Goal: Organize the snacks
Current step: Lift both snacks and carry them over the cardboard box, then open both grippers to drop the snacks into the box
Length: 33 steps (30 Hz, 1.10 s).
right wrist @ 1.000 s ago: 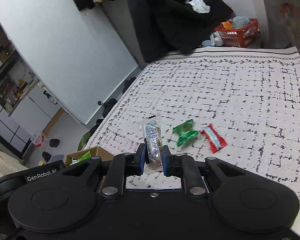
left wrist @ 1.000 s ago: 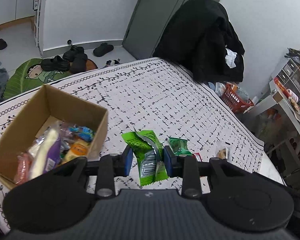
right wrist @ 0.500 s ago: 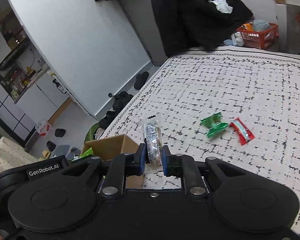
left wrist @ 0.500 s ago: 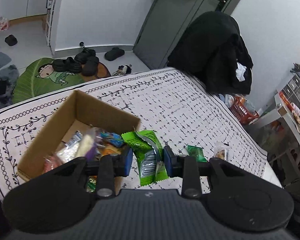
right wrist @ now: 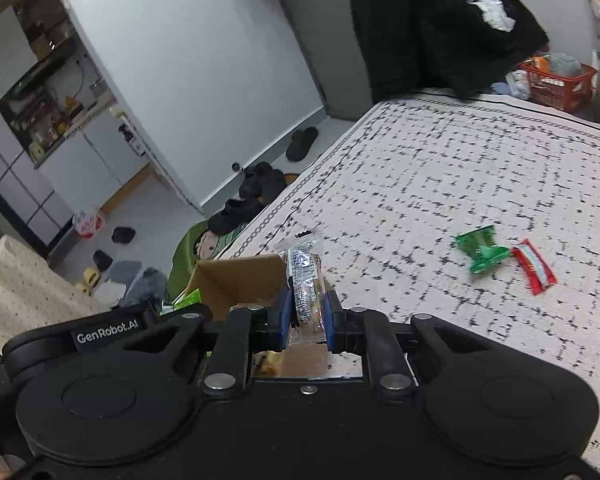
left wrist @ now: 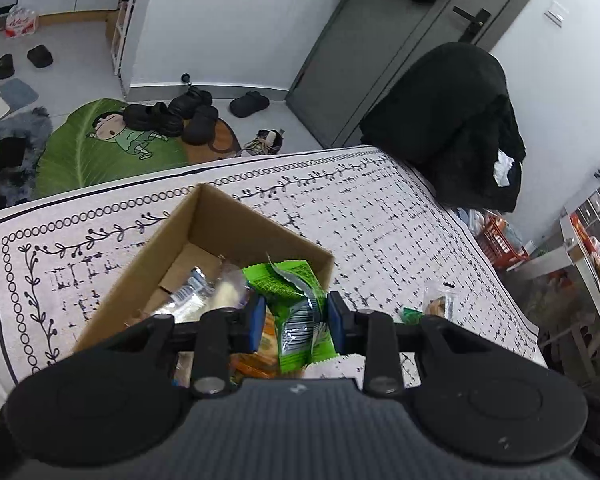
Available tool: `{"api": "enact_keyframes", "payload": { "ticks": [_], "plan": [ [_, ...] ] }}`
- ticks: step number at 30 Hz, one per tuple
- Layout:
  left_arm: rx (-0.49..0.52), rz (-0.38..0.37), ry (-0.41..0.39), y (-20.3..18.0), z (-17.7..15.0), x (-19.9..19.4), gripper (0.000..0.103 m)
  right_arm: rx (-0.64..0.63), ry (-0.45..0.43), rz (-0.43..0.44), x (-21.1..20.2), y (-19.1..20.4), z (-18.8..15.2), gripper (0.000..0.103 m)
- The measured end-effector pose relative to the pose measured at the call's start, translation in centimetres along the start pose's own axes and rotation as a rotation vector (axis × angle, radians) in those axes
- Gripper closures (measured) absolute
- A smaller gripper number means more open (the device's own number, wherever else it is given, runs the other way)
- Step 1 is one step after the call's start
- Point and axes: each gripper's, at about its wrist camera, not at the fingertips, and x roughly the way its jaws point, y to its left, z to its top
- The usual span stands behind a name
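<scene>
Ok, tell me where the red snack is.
In the right wrist view the red snack lies on the patterned cloth at far right, right beside the green candy, well away from the box.

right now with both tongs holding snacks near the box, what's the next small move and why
Probably open the left tongs to drop the green packet: it already hangs over the box, above the snacks inside. The right tongs and their clear packet look short of the box's corner, so they should likely go second.

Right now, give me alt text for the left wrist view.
The left gripper holds a green snack packet above an open cardboard box of snacks on a patterned tablecloth. Shoes and a green mat lie on the floor beyond.
</scene>
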Motion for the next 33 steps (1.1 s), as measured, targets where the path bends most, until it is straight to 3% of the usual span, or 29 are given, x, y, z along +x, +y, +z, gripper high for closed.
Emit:
{"api": "enact_keyframes", "payload": {
  "ticks": [7, 18, 26, 33],
  "plan": [
    [-0.078, 0.000, 0.016, 2.9, 0.8, 1.0, 0.071, -0.082, 0.038, 0.002, 2.3, 3.0, 0.3, 0.086],
    [-0.189, -0.014, 0.062, 6.2, 0.8, 3.1, 0.071, -0.109, 0.061, -0.008, 5.2, 6.0, 0.6, 0.086],
    [-0.242, 0.002, 0.069, 8.0, 1.4, 3.4, 0.062, -0.081, 0.086, 0.047, 6.9, 7.7, 1.1, 0.086],
    [-0.265, 0.016, 0.068, 8.6, 1.5, 3.4, 0.049, -0.055, 0.098, 0.058, 7.0, 8.0, 1.3, 0.066]
  ]
}}
